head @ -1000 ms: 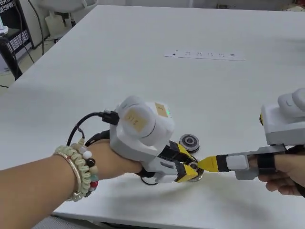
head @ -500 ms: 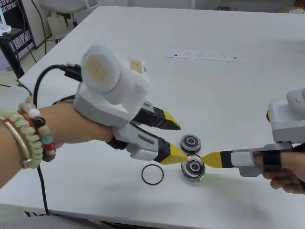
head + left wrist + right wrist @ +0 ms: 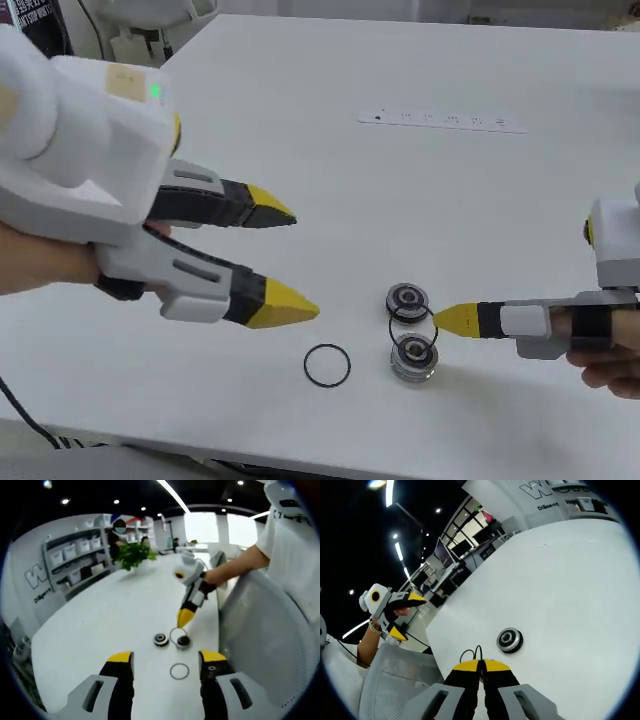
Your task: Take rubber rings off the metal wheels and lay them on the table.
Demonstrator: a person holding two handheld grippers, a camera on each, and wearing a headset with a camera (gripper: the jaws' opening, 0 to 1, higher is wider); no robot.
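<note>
Left tool (image 3: 166, 657): jaws wide apart, nothing between them, held above the worktop (image 3: 300, 130).

Left gripper view, going outward from the tips:
- Loose ring (image 3: 179, 671) lies flat just ahead, nearer the right jaw.
- Beyond it, wheel A (image 3: 183, 641) sits right of centre and wheel B (image 3: 161, 639) left of centre, close together.
- Beyond those, the right tool (image 3: 186, 616) points down at wheel A. A thin pinched ring (image 3: 176, 632) stands at its tip.

Right tool: jaws closed together. In the right gripper view, black loops of the pinched ring rise from between the yellow tips, so it is clamped on rubber. Wheel B lies just ahead and right of these tips. The left tool is well off to the left, in a hand with bead bracelets.

The head view adds the layout. The pinched ring stands between the two wheels and overlaps wheel A's top edge. The loose ring lies beside wheel A, apart from it, on the left tool's side.

Unclear: whether the pinched ring is fully free of wheel A. The rubber is too thin to follow. The right tool's body is cut off at the edge of the head view.
</note>
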